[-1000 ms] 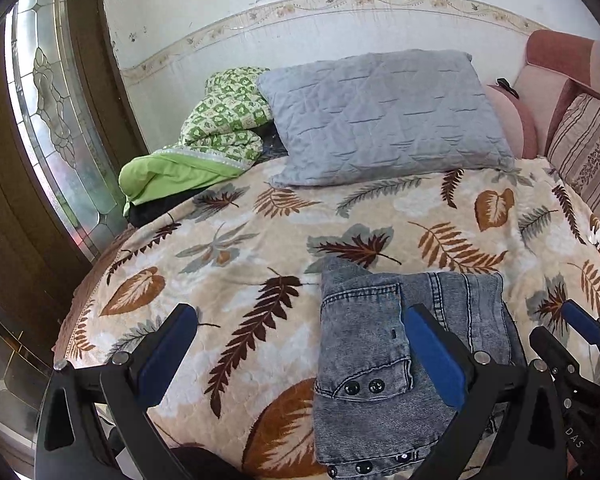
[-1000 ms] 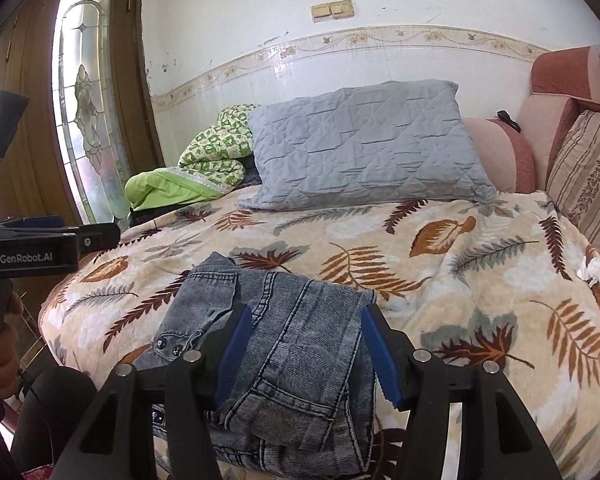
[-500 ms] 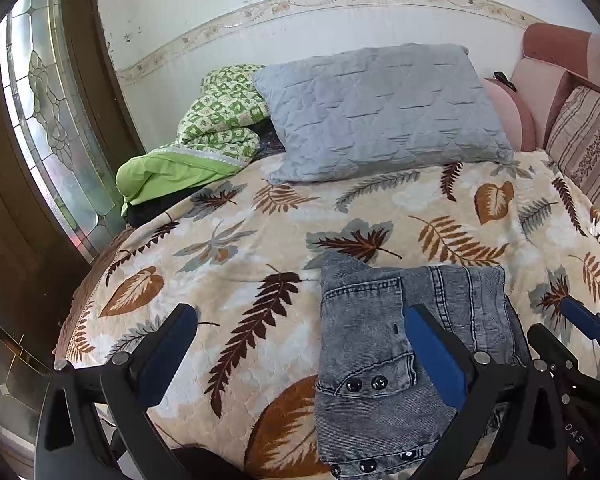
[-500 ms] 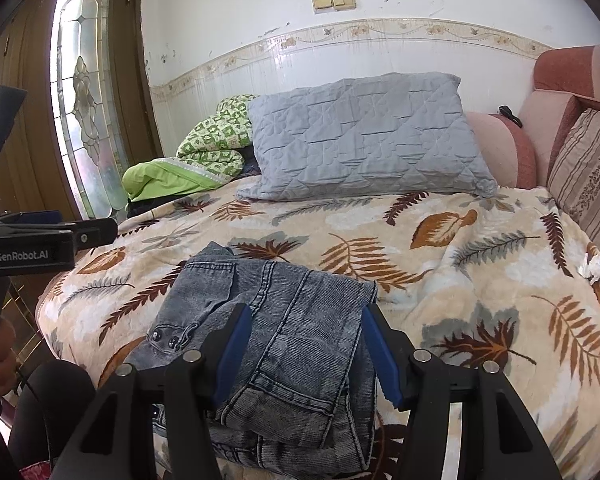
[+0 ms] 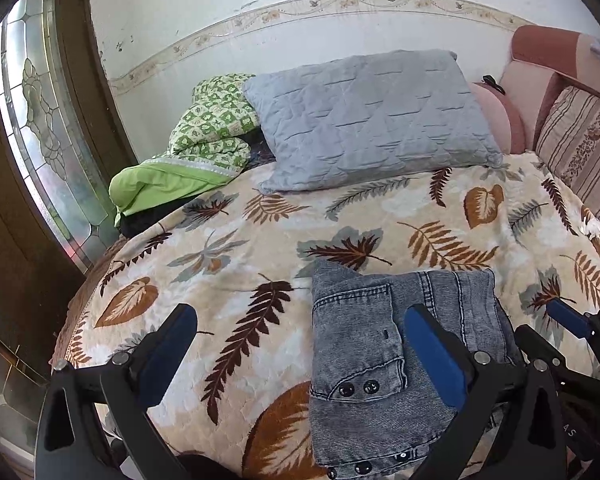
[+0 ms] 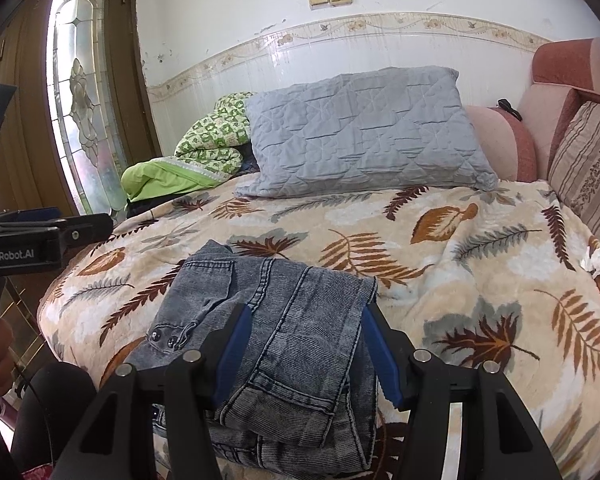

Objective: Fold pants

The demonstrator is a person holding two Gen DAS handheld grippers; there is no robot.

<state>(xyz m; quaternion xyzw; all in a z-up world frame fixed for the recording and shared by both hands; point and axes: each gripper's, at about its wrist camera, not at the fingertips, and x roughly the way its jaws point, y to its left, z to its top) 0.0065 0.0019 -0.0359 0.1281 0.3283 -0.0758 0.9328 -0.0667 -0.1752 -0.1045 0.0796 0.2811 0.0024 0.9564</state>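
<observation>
- The right gripper [image 6: 306, 350], black with blue pads, hangs spread apart just over the folded grey denim pants [image 6: 276, 320]. It grips nothing.
- The left gripper [image 5: 300, 352], also black with blue pads, is spread wide too. One finger [image 5: 434, 350] is over the pants and the other finger [image 5: 168, 350] is over the bare blanket. It grasps nothing.
- The pants lie in a small thick stack near the front edge of the bed, on the cream blanket with brown and grey leaves [image 5: 440, 216]. Snap buttons [image 5: 354, 389] show on the left side of the stack.
- The folding looks almost done, I think. To finish well, press the stack flat, tuck in loose corners and line up the edges. Keep it from sliding off the front edge.
- A quilted grey pillow [image 6: 364, 132] and a bunched green blanket [image 6: 196, 152] sit at the far edge, well apart from the pants.
- White letters on the left tool's side [image 6: 8, 257] read "GenRobot.AI". A few letters by the right tool in the left view are too small to read.
</observation>
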